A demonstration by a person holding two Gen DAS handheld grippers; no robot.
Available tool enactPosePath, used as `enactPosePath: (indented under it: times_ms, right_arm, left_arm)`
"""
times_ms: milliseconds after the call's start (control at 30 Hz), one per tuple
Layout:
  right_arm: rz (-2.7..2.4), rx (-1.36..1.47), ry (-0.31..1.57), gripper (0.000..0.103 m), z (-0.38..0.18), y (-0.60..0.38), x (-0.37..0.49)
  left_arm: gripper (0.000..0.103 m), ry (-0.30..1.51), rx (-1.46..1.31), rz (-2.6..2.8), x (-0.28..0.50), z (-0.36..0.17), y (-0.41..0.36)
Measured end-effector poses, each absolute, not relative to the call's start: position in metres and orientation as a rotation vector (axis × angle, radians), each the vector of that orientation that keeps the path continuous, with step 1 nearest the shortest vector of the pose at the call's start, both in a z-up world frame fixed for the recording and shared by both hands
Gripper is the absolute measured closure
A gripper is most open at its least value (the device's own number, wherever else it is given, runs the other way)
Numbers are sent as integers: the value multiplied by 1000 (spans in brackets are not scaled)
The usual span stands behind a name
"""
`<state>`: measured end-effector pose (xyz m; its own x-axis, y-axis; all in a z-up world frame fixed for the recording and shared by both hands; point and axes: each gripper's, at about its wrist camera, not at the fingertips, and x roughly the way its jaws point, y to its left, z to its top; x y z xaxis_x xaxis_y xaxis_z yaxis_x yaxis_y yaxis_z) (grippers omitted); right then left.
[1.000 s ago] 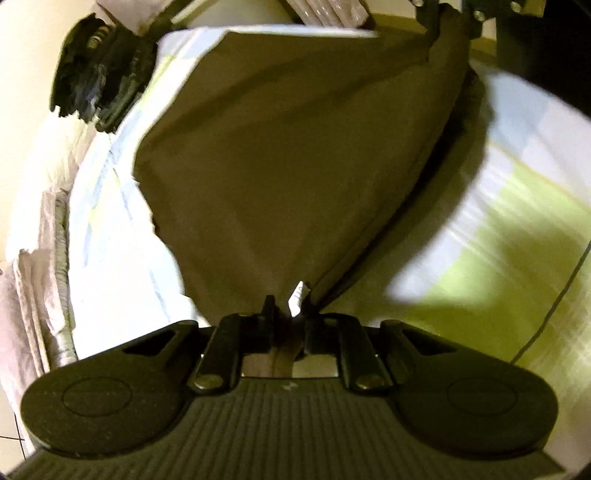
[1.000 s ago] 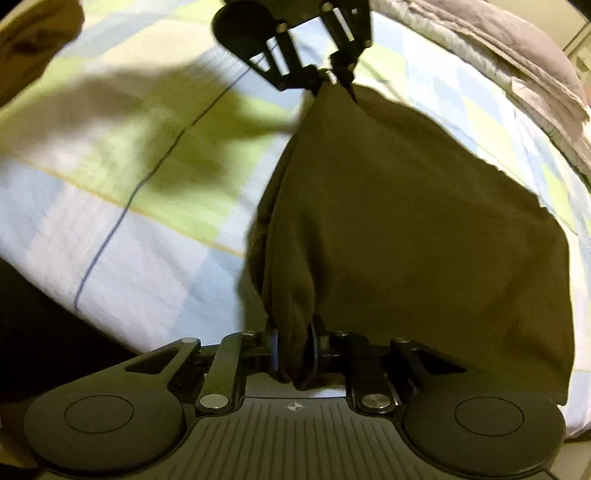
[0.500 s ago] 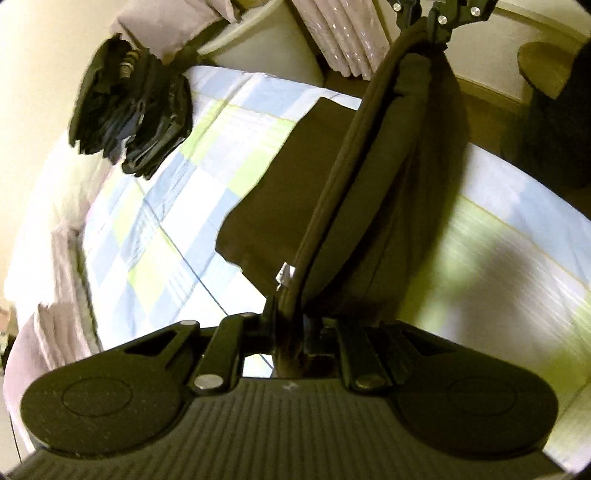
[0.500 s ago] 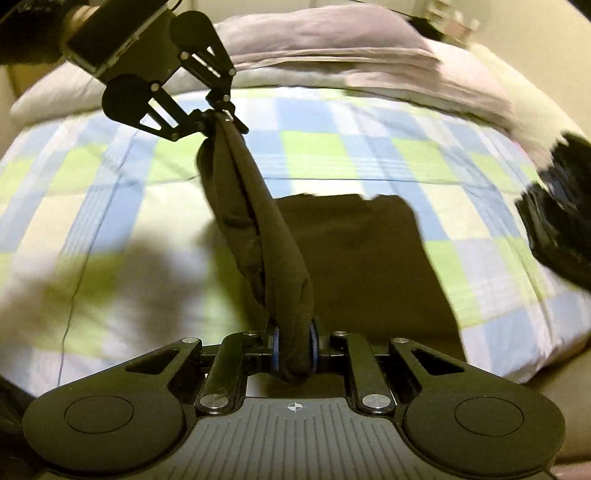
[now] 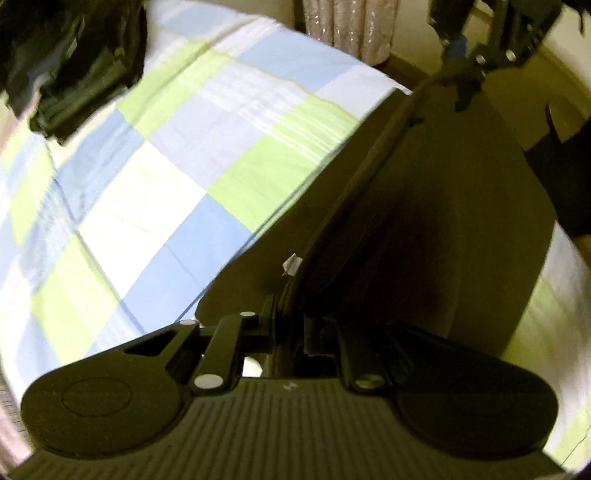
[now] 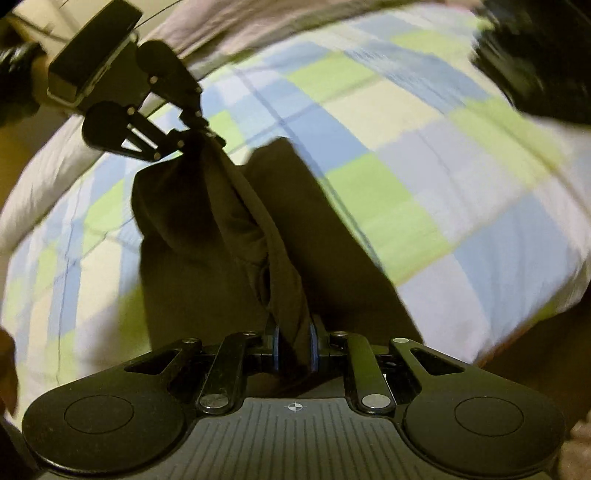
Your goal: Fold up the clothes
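Observation:
A dark olive-brown garment [image 5: 424, 221] hangs stretched between my two grippers above the checked bedspread [image 5: 166, 177]. My left gripper [image 5: 291, 328] is shut on one edge of it, by a small white label [image 5: 291, 265]. My right gripper [image 6: 293, 350] is shut on the opposite edge of the garment [image 6: 240, 229]. In the right wrist view the left gripper [image 6: 195, 125] shows at the upper left. In the left wrist view the right gripper [image 5: 469, 74] shows at the top right. The lower part of the cloth drapes onto the bed.
A heap of black clothes [image 5: 66, 62] lies at the bed's far corner and also shows in the right wrist view [image 6: 535, 62]. Grey pillows [image 6: 258, 22] lie along the head of the bed. A pale pleated curtain [image 5: 347, 29] hangs beyond the bed edge.
Both grippers have swung round with the garment still held. The cloth went from a wide spread sheet to a doubled, hanging fold, now lower and partly resting on the bed.

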<state>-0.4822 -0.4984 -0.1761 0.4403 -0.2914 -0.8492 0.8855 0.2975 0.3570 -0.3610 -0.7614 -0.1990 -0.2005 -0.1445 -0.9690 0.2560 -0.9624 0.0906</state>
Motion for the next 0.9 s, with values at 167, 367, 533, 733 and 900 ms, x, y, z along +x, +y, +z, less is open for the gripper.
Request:
enactPosePath:
  times_ms: [167,367,533,733,900]
  right_arm:
    - [-889,1099,702,89,-208,-526,-511]
    - [-1018,1204,638,50,-222,-525,-536]
    - [-1105,1275,536,46,-216,-506,-549]
    - [-1148,1353,472,49,-226,-495,-541]
    - [-1229,1344,505,91,-236,-501,-545]
  left_arm:
    - [82,337,1856,-2212,-368,-234,-808]
    - [70,466,1718,-2132,-335,-225,-824]
    - [72,590,1553,-2035,-289,-204,-813]
    - [73,835,1367,-2002,-272,-216,-797]
    - [72,837,1363,-1961,-288,-254,-799]
